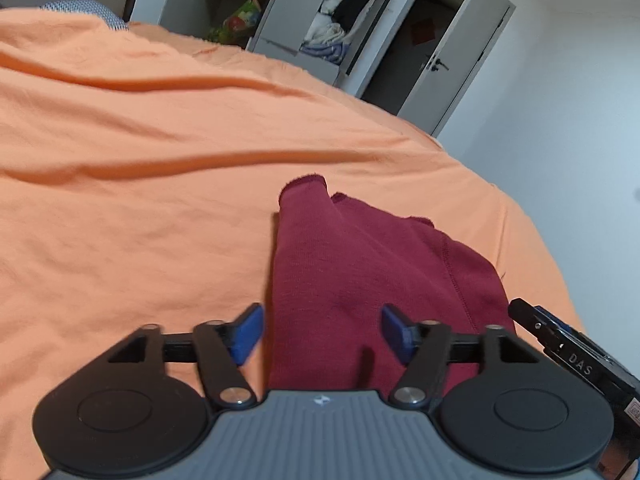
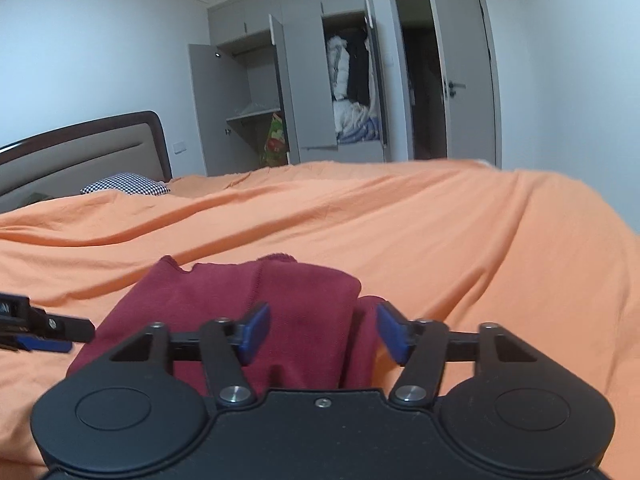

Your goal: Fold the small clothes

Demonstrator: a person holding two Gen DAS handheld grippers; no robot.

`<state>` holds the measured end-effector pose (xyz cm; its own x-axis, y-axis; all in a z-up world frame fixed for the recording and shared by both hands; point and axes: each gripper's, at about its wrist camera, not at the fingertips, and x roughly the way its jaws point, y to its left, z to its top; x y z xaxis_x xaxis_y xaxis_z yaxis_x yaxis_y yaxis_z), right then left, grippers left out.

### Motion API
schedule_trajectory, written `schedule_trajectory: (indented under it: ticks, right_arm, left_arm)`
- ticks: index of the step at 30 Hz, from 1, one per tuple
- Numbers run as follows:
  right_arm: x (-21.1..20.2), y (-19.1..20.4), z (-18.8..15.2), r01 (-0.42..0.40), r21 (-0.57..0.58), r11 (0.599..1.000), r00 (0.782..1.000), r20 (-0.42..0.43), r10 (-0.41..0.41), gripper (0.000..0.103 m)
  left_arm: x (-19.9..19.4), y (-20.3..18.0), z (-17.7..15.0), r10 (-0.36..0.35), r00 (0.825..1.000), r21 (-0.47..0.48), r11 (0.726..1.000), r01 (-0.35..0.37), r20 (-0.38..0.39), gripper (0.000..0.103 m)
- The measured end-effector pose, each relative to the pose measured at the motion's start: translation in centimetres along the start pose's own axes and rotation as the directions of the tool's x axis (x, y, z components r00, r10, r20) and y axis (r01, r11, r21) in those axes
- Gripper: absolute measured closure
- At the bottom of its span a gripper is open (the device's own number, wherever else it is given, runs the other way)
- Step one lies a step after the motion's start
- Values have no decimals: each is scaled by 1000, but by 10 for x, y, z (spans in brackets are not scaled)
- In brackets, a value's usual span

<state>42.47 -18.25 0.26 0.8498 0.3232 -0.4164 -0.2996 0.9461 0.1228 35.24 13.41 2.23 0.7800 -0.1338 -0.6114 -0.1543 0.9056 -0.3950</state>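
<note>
Both grippers' fingers (image 1: 394,334) (image 2: 256,332) gape empty over maroon garment (image 1: 360,272); wardrobe (image 2: 352,80) holds clothes.

Near end of red cloth (image 1: 344,264) hidden under left claw (image 1: 322,334) body. Same in right view: right claw (image 2: 322,334) body covers near part of cloth. Other claw cut off by picture edge in both views. Whether claw tips touch cloth: cannot tell. Wardrobe (image 2: 352,80) clothes too small to tell apart. Pillow (image 2: 126,184) half hidden behind orange bed cover (image 2: 440,220).
</note>
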Motion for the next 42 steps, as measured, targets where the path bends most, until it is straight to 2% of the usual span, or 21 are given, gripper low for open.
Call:
schedule_trajectory:
  ticks: [3,9,12,18,23,34,42]
  right_arm:
    - [-21,4,-4,2,-14,1000,999,37,-2,20]
    - [-73,14,-8,-12,-17,1000,993,118,14,5]
    - [-99,20,-8,-17,-28,999,986,163,21,1]
    - [-150,32,-23,-34,-33,999,972,232,41,1]
    - [-183,38,-45,-48,-26,999,969,243,52,1]
    - [-226,49,-106,-1,-27,1000,980,198,6,1]
    - [-232,50,-130,30,-29,999,978,208,-24,1]
  left_arm:
    - [-22,-5,-4,20,999,42,999,-21,45,17]
    - [-75,-14,-18,36,988,91,995,-50,150,1]
    - [-101,-18,-31,43,976,123,990,-71,213,1]
    - [-144,-28,-65,58,951,176,978,-116,303,0]
    - [-165,-32,-95,75,939,178,974,-141,335,0]
    - [-180,-24,-153,73,943,228,961,-153,325,0]
    - [-177,-12,-172,76,947,230,961,-153,314,0]
